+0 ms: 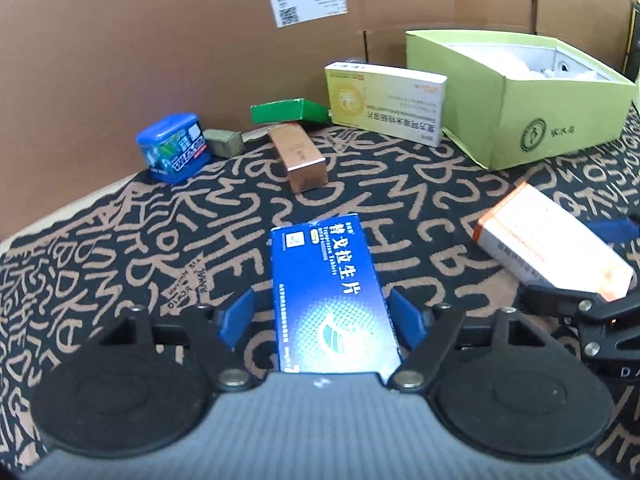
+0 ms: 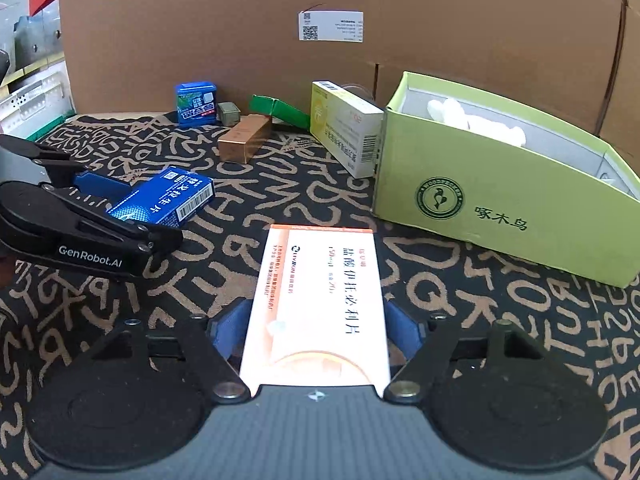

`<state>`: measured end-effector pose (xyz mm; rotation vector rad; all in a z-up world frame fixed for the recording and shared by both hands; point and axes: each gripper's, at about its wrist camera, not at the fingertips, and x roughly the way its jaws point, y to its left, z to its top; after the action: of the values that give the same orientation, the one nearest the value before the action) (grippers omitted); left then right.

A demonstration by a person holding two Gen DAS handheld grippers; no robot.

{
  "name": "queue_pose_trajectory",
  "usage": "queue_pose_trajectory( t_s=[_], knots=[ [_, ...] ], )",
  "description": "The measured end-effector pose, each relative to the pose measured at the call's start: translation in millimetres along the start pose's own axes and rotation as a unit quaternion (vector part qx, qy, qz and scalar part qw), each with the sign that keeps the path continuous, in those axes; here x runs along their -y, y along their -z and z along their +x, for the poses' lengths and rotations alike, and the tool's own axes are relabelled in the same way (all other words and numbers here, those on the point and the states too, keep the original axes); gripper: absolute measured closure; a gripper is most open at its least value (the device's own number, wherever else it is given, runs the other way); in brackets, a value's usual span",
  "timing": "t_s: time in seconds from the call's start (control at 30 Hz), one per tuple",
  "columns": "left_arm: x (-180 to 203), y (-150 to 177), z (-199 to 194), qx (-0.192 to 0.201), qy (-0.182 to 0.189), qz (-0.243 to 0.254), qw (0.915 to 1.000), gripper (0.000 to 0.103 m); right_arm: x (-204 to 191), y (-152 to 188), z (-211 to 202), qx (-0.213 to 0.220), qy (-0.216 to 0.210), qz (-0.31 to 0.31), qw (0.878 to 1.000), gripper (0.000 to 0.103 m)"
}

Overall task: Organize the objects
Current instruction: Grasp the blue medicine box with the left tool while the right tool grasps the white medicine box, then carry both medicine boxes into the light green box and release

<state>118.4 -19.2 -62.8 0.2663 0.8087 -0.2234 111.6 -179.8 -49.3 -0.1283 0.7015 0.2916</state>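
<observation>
My left gripper (image 1: 326, 312) is shut on a blue medicine box (image 1: 332, 296), held flat between its blue pads above the patterned cloth. It also shows in the right wrist view (image 2: 164, 202) at the left. My right gripper (image 2: 316, 328) is shut on a white and orange medicine box (image 2: 320, 300), which also shows in the left wrist view (image 1: 548, 248) at the right. An open light green box (image 2: 500, 184) with white items inside stands at the right, also in the left wrist view (image 1: 516, 96).
A yellow-white medicine box (image 1: 384, 102) leans by the green box. A copper-coloured box (image 1: 298, 156), a flat green carton (image 1: 288, 110), a small blue tub (image 1: 174, 148) and a small grey cube (image 1: 224, 142) lie by the cardboard wall (image 1: 160, 40).
</observation>
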Motion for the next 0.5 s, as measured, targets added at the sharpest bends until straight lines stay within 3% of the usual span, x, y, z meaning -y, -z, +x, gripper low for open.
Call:
queue_pose_trajectory(
  t_s=[0.07, 0.3, 0.5],
  knots=[
    [-2, 0, 0, 0.0, 0.013, -0.005, 0.9999, 0.045, 0, -1, 0, 0.002, -0.005, 0.007, 1.0, 0.033],
    [4, -7, -17, 0.018, 0.034, -0.013, 0.9992, 0.047, 1, -1, -14, 0.015, -0.041, 0.026, 0.999, 0.033],
    [25, -48, -58, 0.094, 0.074, -0.008, 0.9928, 0.047, 24, -19, -50, 0.067, -0.036, 0.032, 0.997, 0.033]
  ],
)
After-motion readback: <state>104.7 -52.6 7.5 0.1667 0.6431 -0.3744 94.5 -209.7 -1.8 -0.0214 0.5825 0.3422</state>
